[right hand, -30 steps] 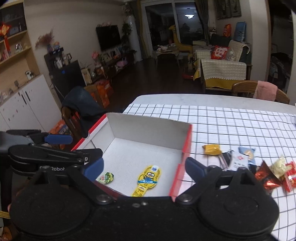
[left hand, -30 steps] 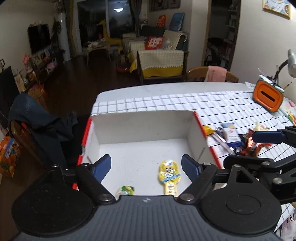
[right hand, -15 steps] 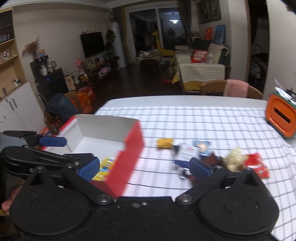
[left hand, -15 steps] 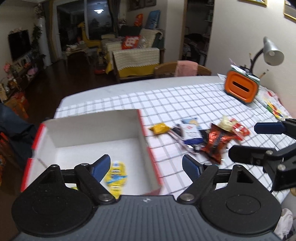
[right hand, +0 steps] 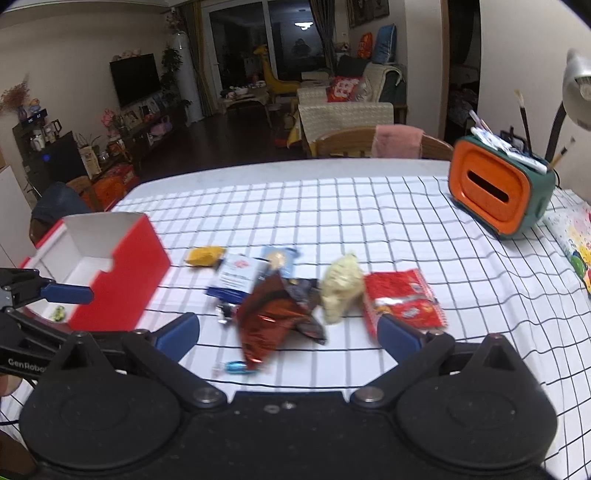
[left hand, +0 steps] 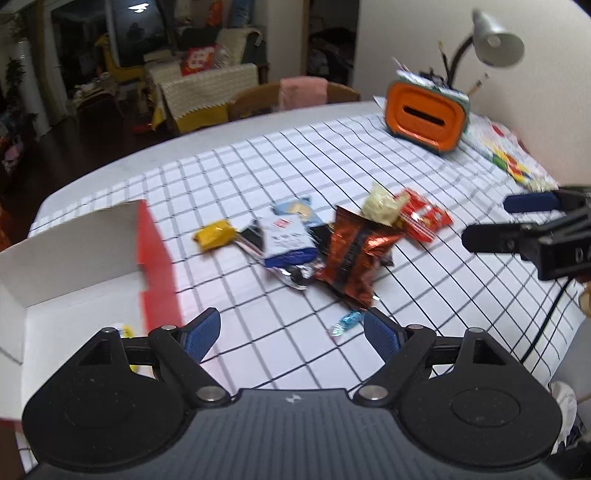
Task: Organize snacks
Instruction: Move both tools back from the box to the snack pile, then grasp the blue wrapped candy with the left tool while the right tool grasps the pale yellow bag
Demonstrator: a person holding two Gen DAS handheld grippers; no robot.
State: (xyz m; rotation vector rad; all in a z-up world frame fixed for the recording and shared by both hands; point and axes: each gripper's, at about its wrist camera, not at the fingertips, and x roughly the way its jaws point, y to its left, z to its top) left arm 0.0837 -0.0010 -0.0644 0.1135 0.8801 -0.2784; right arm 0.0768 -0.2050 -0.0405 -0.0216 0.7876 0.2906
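A red and white box (left hand: 155,254) (right hand: 118,273) sits at the table's left with small snacks inside. A pile of snacks lies right of it: a yellow candy (left hand: 215,234) (right hand: 204,255), a blue and white packet (left hand: 286,242) (right hand: 238,275), a brown-red foil bag (left hand: 352,254) (right hand: 271,321), a pale bag (left hand: 380,205) (right hand: 341,286), a red packet (left hand: 423,218) (right hand: 402,299) and a small blue candy (left hand: 347,321) (right hand: 236,366). My left gripper (left hand: 291,334) is open and empty above the table beside the box. My right gripper (right hand: 288,332) is open and empty above the foil bag.
An orange and green holder (left hand: 424,110) (right hand: 498,192) with brushes stands at the back right beside a desk lamp (left hand: 495,35). Colourful printed paper (left hand: 513,158) lies at the right edge. A wooden chair (right hand: 380,146) with a pink cloth stands behind the table.
Both grippers have swung right, from over the box to over the snack pile. Both stay open and empty.
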